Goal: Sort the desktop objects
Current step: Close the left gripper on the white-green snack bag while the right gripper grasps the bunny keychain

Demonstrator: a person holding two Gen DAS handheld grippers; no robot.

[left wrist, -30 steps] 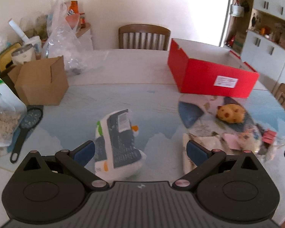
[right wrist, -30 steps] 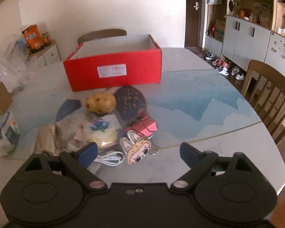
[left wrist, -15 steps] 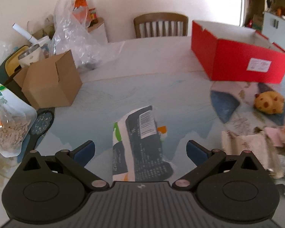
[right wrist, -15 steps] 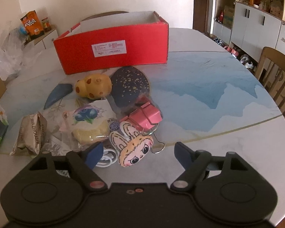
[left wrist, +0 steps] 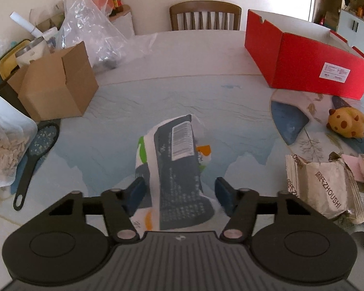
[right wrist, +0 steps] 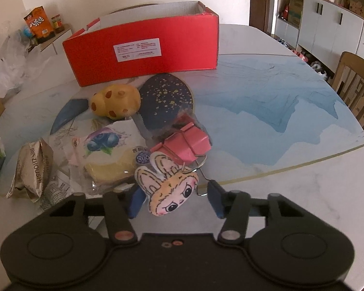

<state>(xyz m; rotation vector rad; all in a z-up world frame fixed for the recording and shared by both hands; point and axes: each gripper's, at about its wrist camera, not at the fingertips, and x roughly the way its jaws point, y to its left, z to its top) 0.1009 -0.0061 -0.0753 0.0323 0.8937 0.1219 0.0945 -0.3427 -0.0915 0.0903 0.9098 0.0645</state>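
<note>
A white and grey snack bag point(left wrist: 177, 165) lies on the table between the fingers of my left gripper point(left wrist: 179, 196). Its jaws are closing; the left pad is at the bag's edge and the right pad just beside it, with no squeeze visible. My right gripper point(right wrist: 174, 201) is closing around a bunny-face plush keychain point(right wrist: 168, 191). The left pad touches the plush and the right pad stands apart from it. Behind the plush lie a pink binder clip point(right wrist: 184, 143), a blueberry bread packet point(right wrist: 106, 155), a yellow spotted toy point(right wrist: 115, 103) and a foil packet point(right wrist: 34, 167). A red box point(right wrist: 143, 55) stands open further back.
A brown cardboard box point(left wrist: 58, 82), a clear plastic bag point(left wrist: 92, 29), a bag of oats point(left wrist: 2, 150) and a black spoon point(left wrist: 34, 155) crowd the table's left side. One wooden chair point(left wrist: 205, 15) stands at the far side, another chair point(right wrist: 354, 80) at the right edge.
Both grippers have come down and closer to the table. The left jaws narrowed around the snack bag, and the right jaws narrowed around the bunny plush.
</note>
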